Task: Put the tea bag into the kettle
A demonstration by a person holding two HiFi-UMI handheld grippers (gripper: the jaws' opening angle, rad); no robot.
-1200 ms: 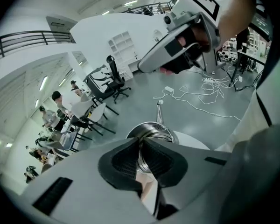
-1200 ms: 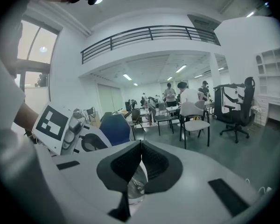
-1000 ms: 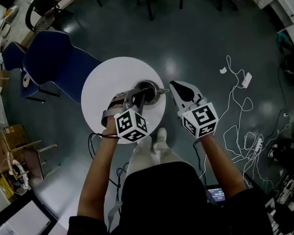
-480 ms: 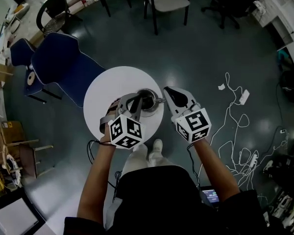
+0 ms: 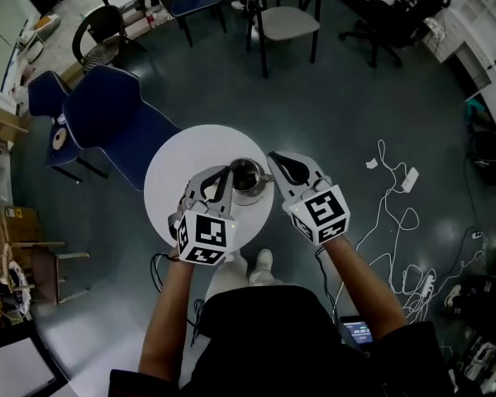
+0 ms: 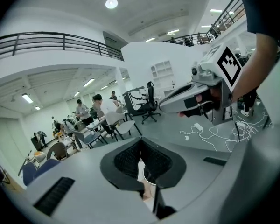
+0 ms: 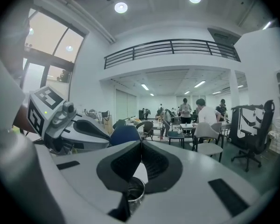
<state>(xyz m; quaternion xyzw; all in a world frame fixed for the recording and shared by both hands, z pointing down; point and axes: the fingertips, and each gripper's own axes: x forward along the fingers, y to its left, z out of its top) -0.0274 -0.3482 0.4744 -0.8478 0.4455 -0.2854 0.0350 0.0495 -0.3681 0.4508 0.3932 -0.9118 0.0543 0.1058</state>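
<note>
Round ceiling lights [image 7: 121,7] and a tall window [image 7: 46,59] fill the white hall with bright, even light. Seen from above, the glossy dark floor [image 5: 355,114] carries pale glare patches, the white desk [image 5: 169,180] is nearly blown out and the steel kettle [image 5: 246,174] glints. Both gripper views bulge at the edges, corners black, nearest foreground soft. Shadows are faint throughout.

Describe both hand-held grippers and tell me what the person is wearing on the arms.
The left hand-held gripper and the right hand-held gripper match. Each has a smooth, pale grey shell that tapers to two jaws lined with black ribbed pads. Each carries a white cube at the rear, printed with black square markers. The person wears a black top, and the forearms are uncovered.
</note>
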